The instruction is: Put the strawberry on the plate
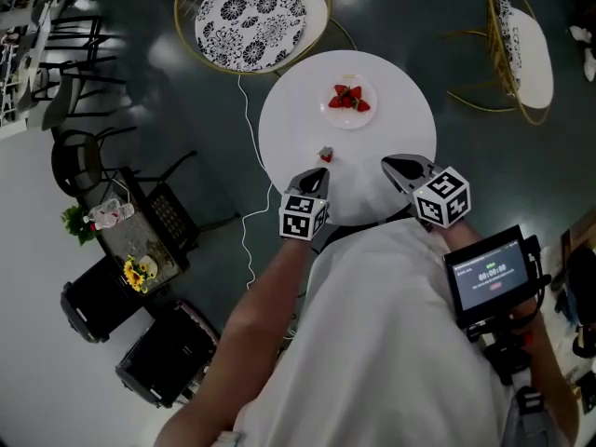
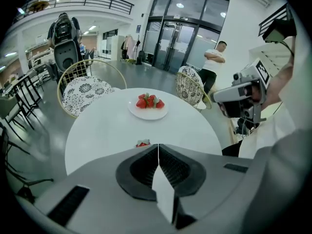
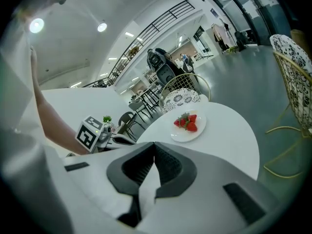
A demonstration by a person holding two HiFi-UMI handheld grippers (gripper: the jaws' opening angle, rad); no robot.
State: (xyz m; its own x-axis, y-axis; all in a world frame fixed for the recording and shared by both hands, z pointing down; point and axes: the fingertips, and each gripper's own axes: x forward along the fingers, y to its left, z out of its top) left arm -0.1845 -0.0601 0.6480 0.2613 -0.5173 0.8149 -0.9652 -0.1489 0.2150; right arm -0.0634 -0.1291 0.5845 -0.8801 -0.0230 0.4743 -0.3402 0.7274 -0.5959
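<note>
Just one loose strawberry [image 1: 325,154], one plate [image 1: 350,120], left gripper [image 1: 322,171], right gripper [image 1: 386,164], jaws closed (empty)

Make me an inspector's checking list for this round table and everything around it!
Surface: round white table.
Job's things: one loose strawberry lies on the table just beyond the left gripper; the plate farther back holds several strawberries.
Clutter: nothing seen on the table.
Grippers: left gripper and right gripper are both shut and empty, at the table's near edge.
Cables: white cable on the floor left of the table.
Surroundings: patterned chairs, dark floor, flowers on a side table.
</note>
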